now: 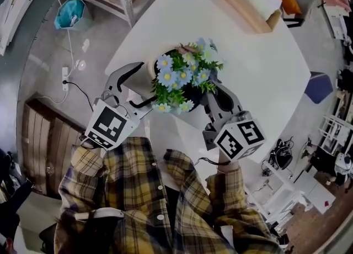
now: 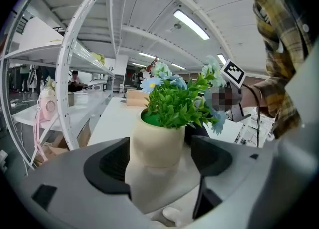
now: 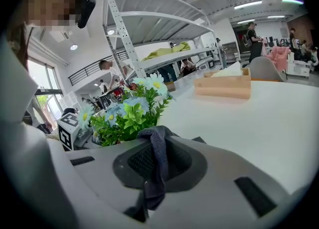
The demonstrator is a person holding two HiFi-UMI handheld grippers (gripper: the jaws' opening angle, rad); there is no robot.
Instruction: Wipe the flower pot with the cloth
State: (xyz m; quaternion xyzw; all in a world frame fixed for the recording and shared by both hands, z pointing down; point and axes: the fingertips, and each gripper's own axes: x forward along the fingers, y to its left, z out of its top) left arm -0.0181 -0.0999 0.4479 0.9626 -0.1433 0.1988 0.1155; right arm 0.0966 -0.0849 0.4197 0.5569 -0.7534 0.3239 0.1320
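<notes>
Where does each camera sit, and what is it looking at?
Head view: on the person's head, looking down at the flower pot; left tongs, right tongs, plaid sleeves show.
Left gripper view: on left tongs, facing the flower pot between its open jaws.
Right gripper view: on right tongs, jaws pinching the cloth, facing flowers.
All share the flowers.

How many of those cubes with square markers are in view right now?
2. One marker cube sits low left in the head view, left of the flower pot; the other cube sits low right, right of it. None appears hidden.
</notes>
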